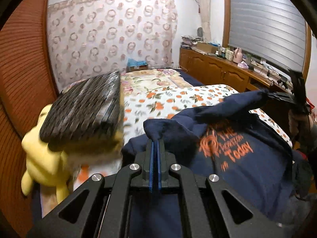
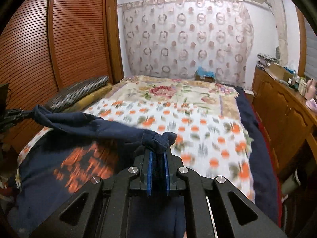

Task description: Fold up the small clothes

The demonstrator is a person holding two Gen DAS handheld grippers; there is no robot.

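A small navy shirt [image 1: 247,158] with orange lettering hangs stretched above the bed between both grippers. My left gripper [image 1: 156,141] is shut on one bunched corner of it. My right gripper [image 2: 158,152] is shut on the other bunched corner, and the shirt [image 2: 65,158] sags to its left over the bed. The right gripper also shows at the far right of the left wrist view [image 1: 285,97], and the left gripper at the far left of the right wrist view [image 2: 14,114].
The bed [image 2: 198,123] has an orange-flowered sheet and a floral blanket behind. A dark patterned pillow [image 1: 85,107] and a yellow plush toy [image 1: 43,158] lie on the left. A louvred wardrobe [image 2: 59,39] stands left, a wooden cabinet [image 2: 283,119] right.
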